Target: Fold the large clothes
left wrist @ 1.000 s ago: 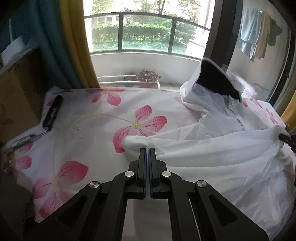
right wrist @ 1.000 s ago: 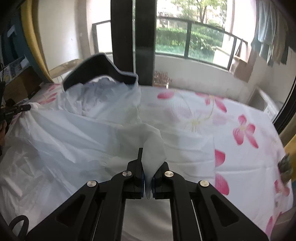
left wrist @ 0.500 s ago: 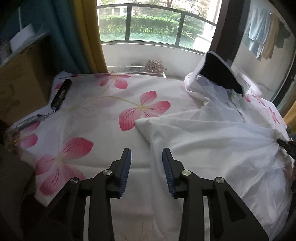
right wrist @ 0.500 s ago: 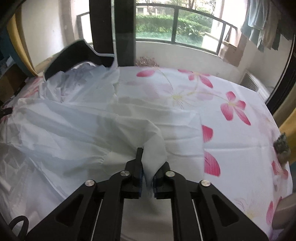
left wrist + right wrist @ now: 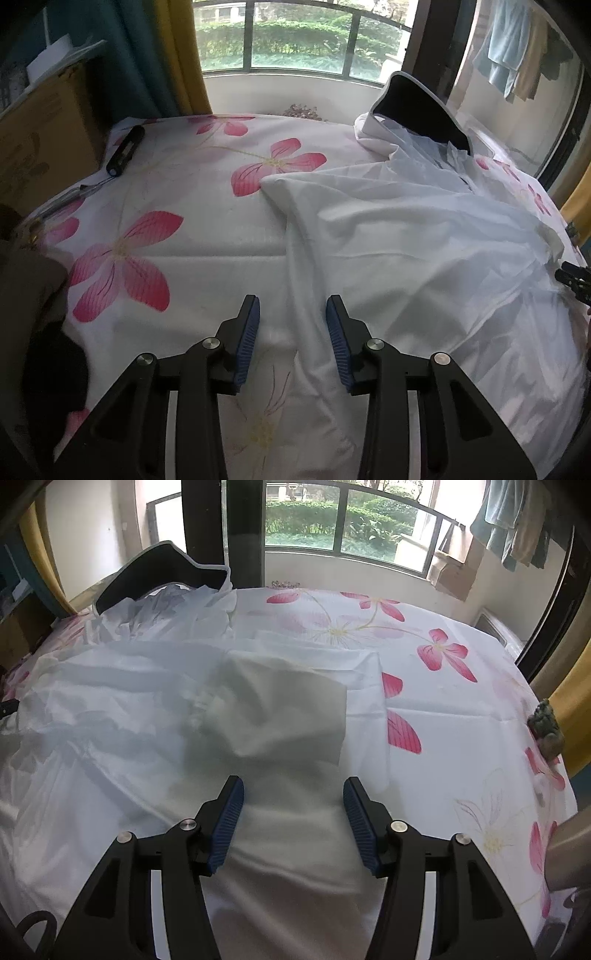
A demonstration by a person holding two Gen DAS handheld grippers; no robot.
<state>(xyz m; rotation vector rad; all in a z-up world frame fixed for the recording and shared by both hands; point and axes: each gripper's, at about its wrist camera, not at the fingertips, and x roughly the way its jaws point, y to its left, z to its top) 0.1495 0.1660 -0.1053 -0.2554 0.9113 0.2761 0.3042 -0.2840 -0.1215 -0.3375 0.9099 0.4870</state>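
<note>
The white garment [image 5: 424, 243] lies spread over the right part of the bed [image 5: 207, 236], its dark-lined collar end at the far side. Its sides seem already laid inward, so I judge the fold as only begun; the crosswise folds remain. The left tongs [image 5: 291, 325] are opening, with a garment edge below but not pressed. The right tongs [image 5: 293, 806] are opening too, above loose cloth, holding nothing. The left half of the bed is free; a black tube [image 5: 125, 150] lies at its far left edge.
</note>
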